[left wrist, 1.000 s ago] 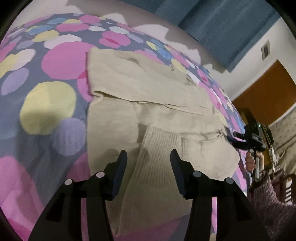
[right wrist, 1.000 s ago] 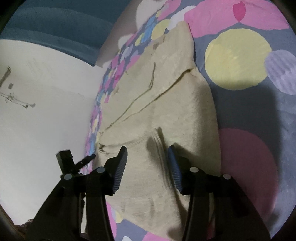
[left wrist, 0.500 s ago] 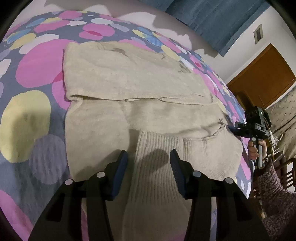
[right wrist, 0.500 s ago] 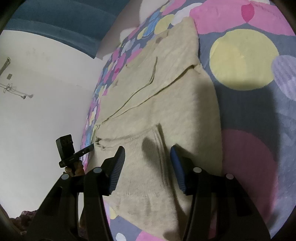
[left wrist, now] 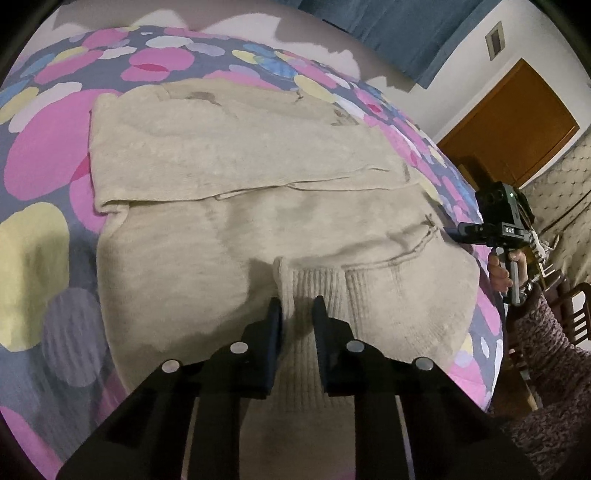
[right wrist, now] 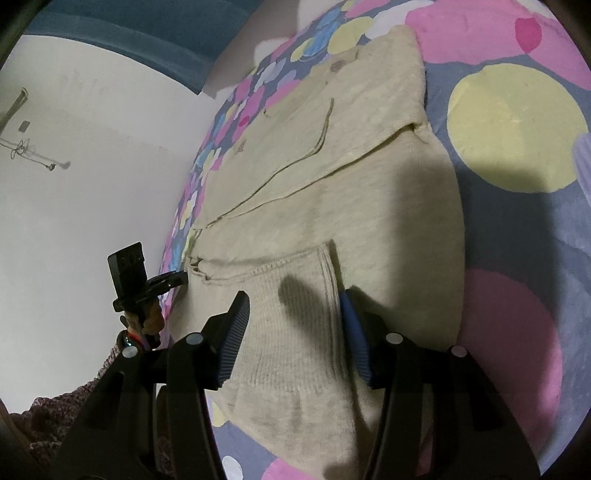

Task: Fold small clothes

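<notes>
While the beige knit sweater (left wrist: 258, 206) is lying spread across the spotted bedspread (left wrist: 44, 236), with one part already folded over along a seam that runs across its middle, the left gripper (left wrist: 297, 314) is reaching down onto the ribbed cuff of a sleeve (left wrist: 314, 284) laid over the body of the garment. Its jaws have just been closing, and they are now standing narrow with a raised fold of the cuff's edge caught between them, the black fingers (left wrist: 273, 325) pressing against the knit on either side. In the left wrist view, the right hand (left wrist: 498, 273) is showing at the far right edge of the bed, in a purple knitted sleeve (left wrist: 546, 339), holding its own device by the handle. Seen from the right wrist camera, the right gripper (right wrist: 295, 314) is hovering with its jaws standing apart over the same ribbed cuff (right wrist: 291, 314), the blue-padded fingers (right wrist: 236, 332) straddling the cuff's width without pinching it, so it is holding nothing. Beyond the bed, a white wall (right wrist: 92, 184) and a blue curtain (right wrist: 122, 33) are filling the background, and a brown wooden door (left wrist: 517, 125) is showing past the bed's far side.
</notes>
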The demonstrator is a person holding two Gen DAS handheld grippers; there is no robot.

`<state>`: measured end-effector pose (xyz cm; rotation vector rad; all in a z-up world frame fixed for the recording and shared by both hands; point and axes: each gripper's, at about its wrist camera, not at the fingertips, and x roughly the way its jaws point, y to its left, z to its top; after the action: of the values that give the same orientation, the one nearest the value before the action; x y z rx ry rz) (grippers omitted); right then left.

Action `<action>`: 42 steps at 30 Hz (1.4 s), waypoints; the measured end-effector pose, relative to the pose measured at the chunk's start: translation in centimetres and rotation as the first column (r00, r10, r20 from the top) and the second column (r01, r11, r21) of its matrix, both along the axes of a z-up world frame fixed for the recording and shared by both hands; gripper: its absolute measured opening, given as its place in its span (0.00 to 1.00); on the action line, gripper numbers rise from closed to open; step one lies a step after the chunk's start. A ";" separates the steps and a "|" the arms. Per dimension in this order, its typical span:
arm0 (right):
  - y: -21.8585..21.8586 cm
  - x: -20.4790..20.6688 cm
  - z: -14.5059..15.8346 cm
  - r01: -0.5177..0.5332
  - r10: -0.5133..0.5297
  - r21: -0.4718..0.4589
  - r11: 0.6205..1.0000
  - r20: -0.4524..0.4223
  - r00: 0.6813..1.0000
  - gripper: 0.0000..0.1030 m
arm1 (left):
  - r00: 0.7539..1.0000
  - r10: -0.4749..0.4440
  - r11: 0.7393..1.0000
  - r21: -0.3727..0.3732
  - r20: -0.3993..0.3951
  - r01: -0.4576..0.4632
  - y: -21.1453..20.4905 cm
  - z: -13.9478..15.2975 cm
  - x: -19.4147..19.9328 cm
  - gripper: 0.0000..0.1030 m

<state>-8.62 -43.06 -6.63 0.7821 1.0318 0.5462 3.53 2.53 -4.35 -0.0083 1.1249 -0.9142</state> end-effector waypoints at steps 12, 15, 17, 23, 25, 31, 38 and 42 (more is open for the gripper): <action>2.2 0.5 0.6 -0.057 0.062 -0.157 0.986 0.029 0.998 0.10 | 0.999 -0.023 0.999 0.026 0.045 0.022 -0.4 0.1 -0.6 0.12; 2.4 0.1 0.9 -0.039 0.048 -0.184 0.982 0.044 0.998 0.05 | 0.996 -0.025 0.998 0.052 0.087 0.020 -0.7 0.4 -1.1 0.05; 2.5 -0.2 1.3 -0.021 0.033 -0.182 0.983 0.063 0.997 0.05 | 0.992 -0.026 0.998 0.058 0.127 0.019 -0.8 1.1 -1.8 0.05; 2.5 -1.5 3.3 0.038 -0.014 -0.181 0.983 0.133 0.991 0.04 | 0.979 0.083 0.996 0.003 0.187 -0.085 0.5 3.2 -2.3 0.04; 2.3 -1.5 4.0 0.057 -0.029 -0.180 0.982 0.153 0.988 0.04 | 0.974 0.113 0.994 -0.007 0.199 -0.113 0.8 3.9 -2.1 0.04; 1.7 0.4 6.9 0.110 -0.070 -0.180 0.978 0.218 0.973 0.04 | 0.953 0.167 0.986 -0.027 0.252 -0.166 1.0 6.1 -0.3 0.04; 0.1 5.8 9.3 0.172 -0.121 -0.171 0.970 0.270 0.955 0.04 | 0.922 0.241 0.970 -0.053 0.304 -0.237 0.0 8.5 4.8 0.04; -1.0 9.9 10.0 0.206 -0.158 -0.157 0.966 0.273 0.949 0.04 | 0.908 0.260 0.964 -0.032 0.328 -0.264 -1.4 9.0 8.4 0.04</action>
<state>1.30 -44.08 3.35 0.6164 0.7462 0.3751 11.88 1.11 4.66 0.0045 0.7934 -0.6373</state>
